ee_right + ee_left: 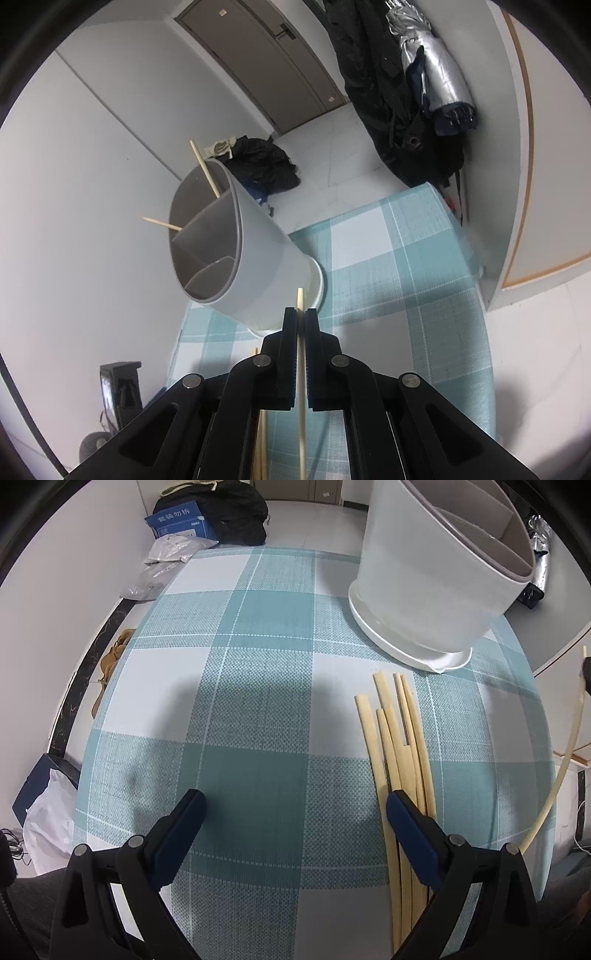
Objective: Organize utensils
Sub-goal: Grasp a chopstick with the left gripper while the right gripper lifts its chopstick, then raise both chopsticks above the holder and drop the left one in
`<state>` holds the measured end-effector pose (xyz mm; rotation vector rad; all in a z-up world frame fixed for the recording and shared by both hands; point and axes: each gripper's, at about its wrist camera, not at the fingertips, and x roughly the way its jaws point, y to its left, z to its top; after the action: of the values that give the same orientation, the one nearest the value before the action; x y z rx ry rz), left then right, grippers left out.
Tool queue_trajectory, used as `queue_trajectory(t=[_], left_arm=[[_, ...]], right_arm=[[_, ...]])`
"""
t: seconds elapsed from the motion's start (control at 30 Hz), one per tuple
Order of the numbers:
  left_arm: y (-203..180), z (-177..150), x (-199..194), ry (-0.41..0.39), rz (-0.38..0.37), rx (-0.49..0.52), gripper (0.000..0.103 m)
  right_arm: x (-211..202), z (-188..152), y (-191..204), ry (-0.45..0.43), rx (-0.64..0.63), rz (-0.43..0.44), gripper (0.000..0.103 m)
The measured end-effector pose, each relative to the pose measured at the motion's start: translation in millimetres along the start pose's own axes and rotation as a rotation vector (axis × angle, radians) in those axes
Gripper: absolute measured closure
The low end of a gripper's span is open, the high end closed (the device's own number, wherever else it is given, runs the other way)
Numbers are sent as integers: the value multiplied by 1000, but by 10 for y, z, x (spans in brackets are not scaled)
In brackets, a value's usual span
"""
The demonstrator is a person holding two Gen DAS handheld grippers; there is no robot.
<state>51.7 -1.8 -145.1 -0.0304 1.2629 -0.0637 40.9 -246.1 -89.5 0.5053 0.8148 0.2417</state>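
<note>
right tongs [300,314]: pinching one chopstick [301,369], raised toward divided holder [236,258] for dropping in | left tongs [295,805]: spread, over loose chopsticks [399,738] near tabletop [258,701] right edge, ready for next.

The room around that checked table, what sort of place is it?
Probably a home entryway or small flat: a checked tablecloth with chopsticks beside a utensil holder, a door, and coats hanging with a folded umbrella.
</note>
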Motion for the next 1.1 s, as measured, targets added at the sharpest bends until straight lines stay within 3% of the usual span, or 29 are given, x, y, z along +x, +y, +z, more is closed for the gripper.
queue_trajectory(t=[0.13, 0.33, 0.53, 0.6, 0.73, 0.9, 1.1], left_arm=[[-69, 66, 56, 42, 28, 27, 8], [-123, 130, 75, 14, 70, 56, 9], [-246, 221, 38, -13, 65, 112, 50], [-281, 244, 53, -10, 55, 125, 72], [-331, 306, 62, 8, 51, 136, 98], [-331, 392, 61, 29, 37, 117, 101], [-273, 366, -235, -90, -24, 80, 101]], right_arm=[[-60, -7, -2, -11, 13, 11, 100], [-102, -14, 30, -28, -12, 14, 100], [-126, -19, 18, -32, -7, 21, 100], [-129, -18, 15, -34, -6, 21, 100], [-127, -16, 21, -33, -10, 25, 100], [-99, -21, 90, -30, -48, 21, 100], [-196, -65, 217, -68, -87, 31, 100]])
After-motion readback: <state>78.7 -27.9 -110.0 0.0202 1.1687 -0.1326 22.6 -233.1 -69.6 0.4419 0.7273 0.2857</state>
